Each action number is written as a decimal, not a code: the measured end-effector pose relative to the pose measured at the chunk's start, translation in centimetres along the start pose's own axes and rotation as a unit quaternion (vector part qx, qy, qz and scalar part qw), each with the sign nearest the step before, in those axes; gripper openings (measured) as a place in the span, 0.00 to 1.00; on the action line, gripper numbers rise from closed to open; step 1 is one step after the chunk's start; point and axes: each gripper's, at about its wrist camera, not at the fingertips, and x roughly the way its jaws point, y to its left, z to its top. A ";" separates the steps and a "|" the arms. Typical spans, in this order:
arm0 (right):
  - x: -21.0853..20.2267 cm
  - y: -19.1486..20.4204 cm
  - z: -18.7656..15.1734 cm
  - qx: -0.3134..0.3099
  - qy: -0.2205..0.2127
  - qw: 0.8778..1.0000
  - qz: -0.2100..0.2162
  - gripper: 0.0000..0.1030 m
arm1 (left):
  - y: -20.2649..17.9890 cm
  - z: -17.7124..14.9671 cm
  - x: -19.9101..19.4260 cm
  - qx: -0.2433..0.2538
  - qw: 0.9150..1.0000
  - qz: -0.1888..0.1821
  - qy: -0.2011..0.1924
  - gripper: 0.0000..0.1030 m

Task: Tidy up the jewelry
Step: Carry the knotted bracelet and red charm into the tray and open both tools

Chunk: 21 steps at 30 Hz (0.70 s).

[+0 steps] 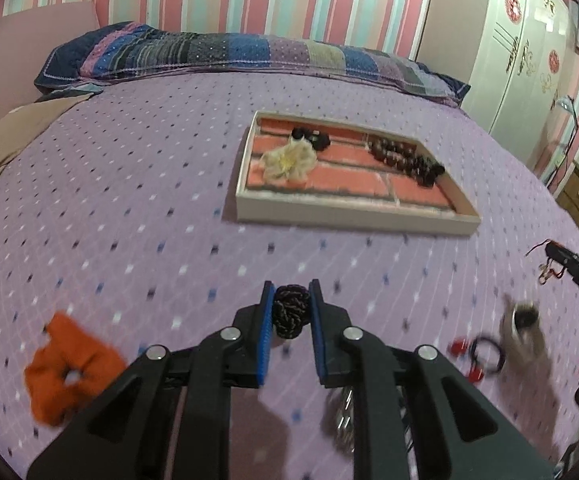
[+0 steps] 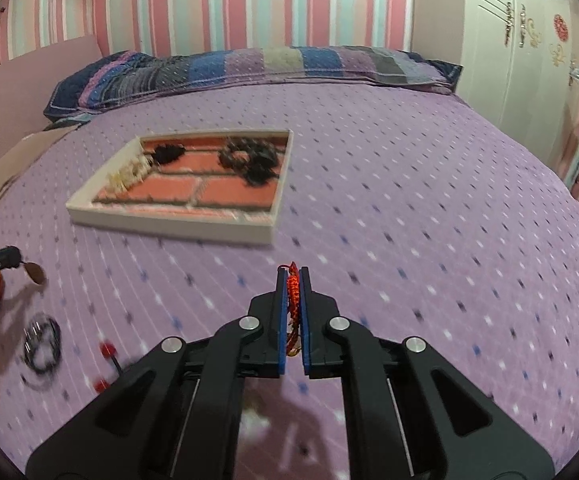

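Note:
My left gripper (image 1: pixel 291 294) is shut on a dark braided hair tie (image 1: pixel 289 314), lifted above the purple bedspread. A thin red woven cord bracelet (image 2: pixel 292 300) is pinched between the blue pads of my right gripper (image 2: pixel 292 276), which also shows at the right edge of the left wrist view (image 1: pixel 553 254) with red strands hanging from it. Ahead lies a white tray (image 1: pixel 353 218) (image 2: pixel 169 228) with a brick-pattern floor. It holds a cream fabric flower (image 1: pixel 287 160), a dark beaded bracelet (image 1: pixel 405 156) (image 2: pixel 249 158) and a small black piece (image 1: pixel 311 136).
An orange scrunchie (image 1: pixel 69 368) lies on the bed at the left. A black hair band with red beads (image 1: pixel 485 356) (image 2: pixel 43 346) and a pale object with a dark centre (image 1: pixel 523 326) lie to the right. A patchwork pillow (image 1: pixel 249 56) sits at the far edge.

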 end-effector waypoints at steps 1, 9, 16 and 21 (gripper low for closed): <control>0.4 0.6 1.1 -0.002 -0.002 1.000 0.004 0.06 | -0.2 0.6 0.3 0.000 1.000 -0.003 -0.001 0.17; 5.2 4.1 6.9 -0.016 0.002 1.000 0.023 0.06 | -2.0 6.3 4.9 0.026 1.000 0.008 0.000 0.17; 11.5 5.8 9.4 -0.015 0.038 0.999 0.030 0.06 | -1.9 10.2 9.9 0.002 1.000 -0.002 0.022 0.17; 14.8 6.4 10.0 -0.020 0.059 0.998 0.022 0.06 | -1.8 11.7 13.5 0.001 0.999 0.010 0.041 0.17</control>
